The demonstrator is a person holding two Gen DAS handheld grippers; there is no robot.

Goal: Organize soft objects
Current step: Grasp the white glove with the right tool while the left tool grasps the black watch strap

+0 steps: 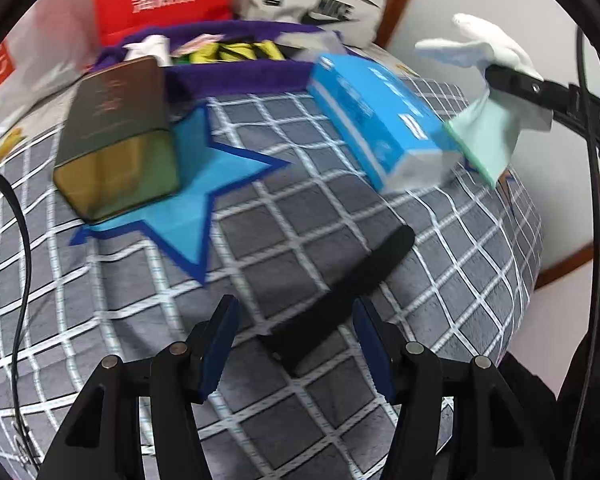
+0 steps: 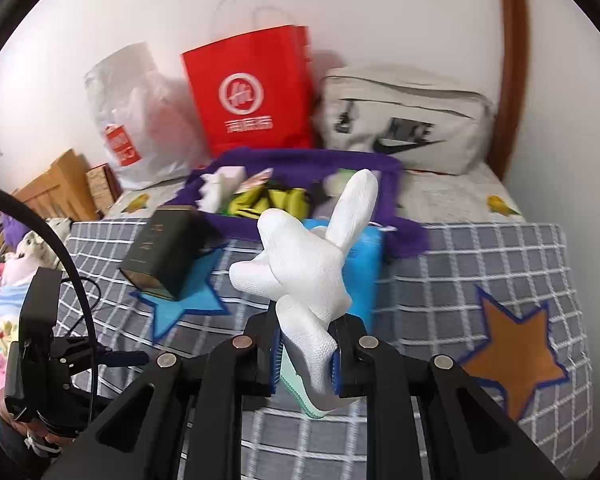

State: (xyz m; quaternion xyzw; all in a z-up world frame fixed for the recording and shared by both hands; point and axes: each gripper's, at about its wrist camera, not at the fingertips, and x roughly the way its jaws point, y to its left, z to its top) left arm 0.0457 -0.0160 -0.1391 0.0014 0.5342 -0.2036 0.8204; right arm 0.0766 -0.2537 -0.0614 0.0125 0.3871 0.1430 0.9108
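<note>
Right hand-held gripper (image 2: pixel 305 364) clamped on white knit glove (image 2: pixel 300 264) above blue rectangular box (image 2: pixel 364 272); left hand-held gripper (image 1: pixel 296 344) spread wide, near that box.

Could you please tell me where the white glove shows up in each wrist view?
Left wrist: the white glove is upper right, clamped in the right gripper.
Right wrist: the white glove is centre, rising from the jaws.
Shared landmark: the blue box beside it.

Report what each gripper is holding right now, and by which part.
The right gripper is shut on the white glove, pinching its mint-green cuff end; the fingers stick out ahead. The left gripper is open and holds nothing, above a black strap.
</note>
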